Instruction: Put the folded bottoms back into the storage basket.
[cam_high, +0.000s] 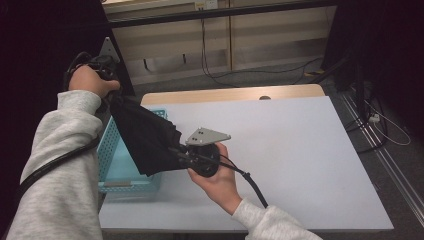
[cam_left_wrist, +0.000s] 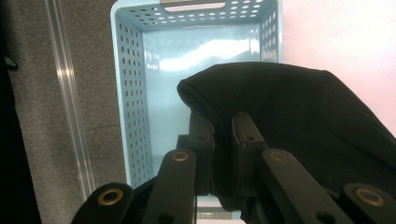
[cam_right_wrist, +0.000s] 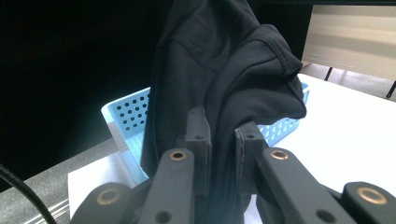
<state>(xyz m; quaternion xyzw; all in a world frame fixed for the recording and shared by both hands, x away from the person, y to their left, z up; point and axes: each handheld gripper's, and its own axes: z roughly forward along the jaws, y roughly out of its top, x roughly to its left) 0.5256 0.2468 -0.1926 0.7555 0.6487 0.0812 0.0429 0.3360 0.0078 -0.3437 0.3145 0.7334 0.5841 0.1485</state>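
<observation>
Holding a black garment (cam_high: 147, 140) stretched between both grippers, up off the table (cam_high: 300, 150) and hanging partly over the light-blue perforated basket (cam_high: 112, 160).

Left gripper (cam_high: 112, 95) being held high & far left in the high view, past the table's edge, hand (cam_high: 90, 80) wrapped around it, grey sleeve (cam_high: 60, 165) running down to the bottom. Jaws clenched on the upper end of the cloth. In the left gripper view, fabric (cam_left_wrist: 289, 121) bunching between the two black fingers (cam_left_wrist: 201, 135), folded edge sticking out past the tips, basket (cam_left_wrist: 135, 93) straight below w/ bare bottom showing, grey floor off to the left.

Right gripper (cam_high: 177, 152) sitting lower, just above the table surface near the basket's right wall, grey three-cornered plate (cam_high: 207, 136) on top, cable (cam_high: 250, 182) trailing back toward the wrist. Jaws pinching the lower end of the same garment. In the right gripper view, cloth (cam_right_wrist: 224, 70) rising up from between the fingers (cam_right_wrist: 198, 135) in thick folds, looking like a seam or hem along the right side, basket (cam_right_wrist: 126, 116) peeking out behind it on both sides.

Garment sloping diagonally from upper left down to centre, fairly taut, not touching the table as far as can be told. Whether the bottom edge is brushing the basket rim — can't tell, too dark.
</observation>
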